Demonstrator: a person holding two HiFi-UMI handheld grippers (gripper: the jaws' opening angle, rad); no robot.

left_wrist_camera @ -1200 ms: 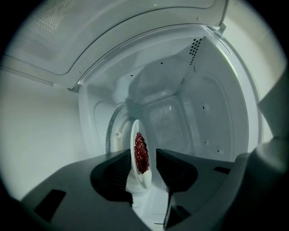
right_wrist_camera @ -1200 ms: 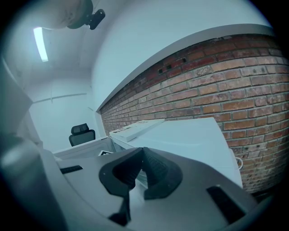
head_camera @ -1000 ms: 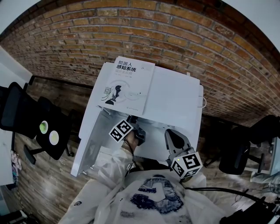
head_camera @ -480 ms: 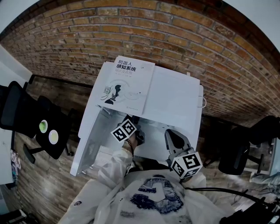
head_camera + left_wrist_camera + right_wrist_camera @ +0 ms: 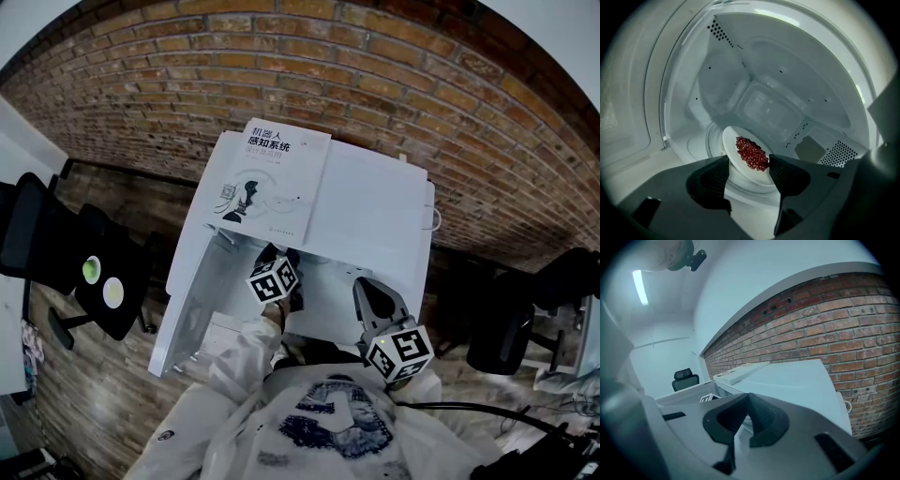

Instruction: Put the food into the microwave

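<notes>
A white plate (image 5: pixel 740 164) of red food (image 5: pixel 752 153) lies on the turntable inside the white microwave (image 5: pixel 375 216), whose door (image 5: pixel 192 300) hangs open to the left. My left gripper (image 5: pixel 281 255) reaches into the cavity. In the left gripper view its jaws have just been opening and now stand apart (image 5: pixel 749 166); the plate's near rim shows between the tips, and the pads do not press on it. My right gripper (image 5: pixel 366 286) hangs in front of the microwave's right half, near the person's chest. Its tips (image 5: pixel 749 397) meet with nothing held.
A white book (image 5: pixel 267 183) lies on top of the microwave at the left. A brick wall (image 5: pixel 422 84) runs behind it. Black office chairs stand at the left (image 5: pixel 108 281) and at the right (image 5: pixel 511 328). The person's white sleeve (image 5: pixel 248 356) is below the opening.
The left gripper has rolled in place; its marker cube has turned and shifted slightly right in the head view. The right gripper has stayed still.
</notes>
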